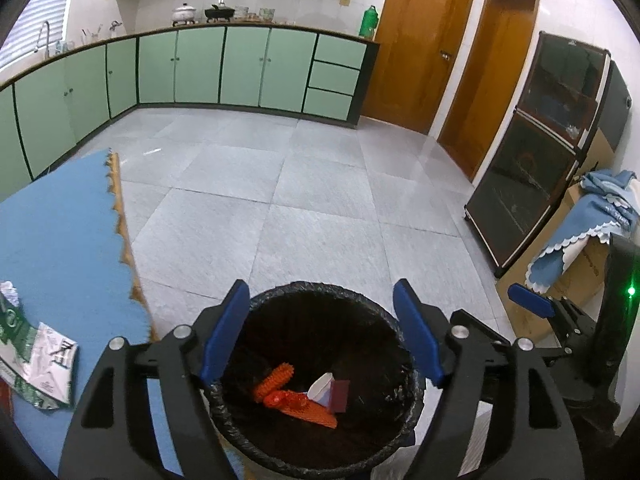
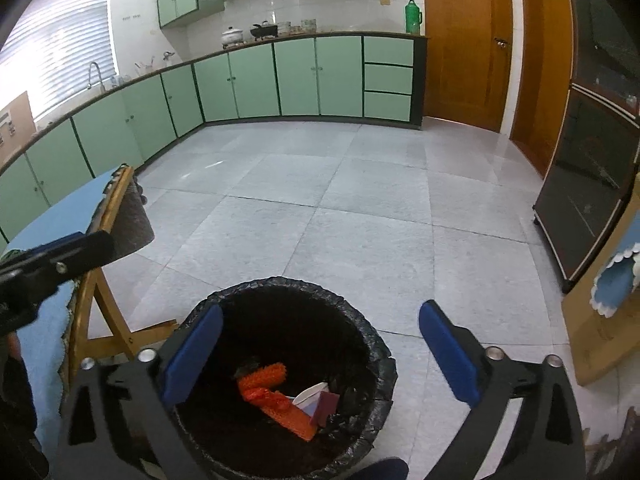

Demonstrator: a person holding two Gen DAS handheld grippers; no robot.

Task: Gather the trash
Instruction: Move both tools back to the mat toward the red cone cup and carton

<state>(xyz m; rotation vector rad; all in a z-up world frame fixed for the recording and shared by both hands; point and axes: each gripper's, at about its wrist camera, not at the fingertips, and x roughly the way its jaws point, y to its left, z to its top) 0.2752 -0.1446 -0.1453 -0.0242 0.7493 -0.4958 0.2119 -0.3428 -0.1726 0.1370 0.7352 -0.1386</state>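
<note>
**Both hand-held grippers empty over the trash bin**

Left hand-held gripper (image 1: pixel 320 332) wide open, nothing between the blue pads, hovering directly above the trash bin (image 1: pixel 264 304). Right hand-held gripper (image 2: pixel 320 356) also spread wide and holding nothing, over the same bin, with its left finger above the opening and its right finger out past the rim.

Below both, at the bottom of the black liner: orange knobbly trash (image 1: pixel 294 394), a small white cup (image 1: pixel 320 386) and a dark red card-like piece (image 1: pixel 340 394), lying together and touching. Probably dropped there on purpose, so this part of the collecting looks done.

To the left of the left hand-held gripper, on the blue tabletop (image 1: pixel 60 220), a crumpled green and white wrapper (image 1: pixel 38 360) not yet collected. Some dark printed characters on the wrapper, too distorted to read; no brand readable anywhere.

Open jaws above the bin fit a release position. Likely next: a move to the left, back to the tabletop, for the wrapper. Thin, crumpled foil, so a light and careful pinch probably needed.
</note>
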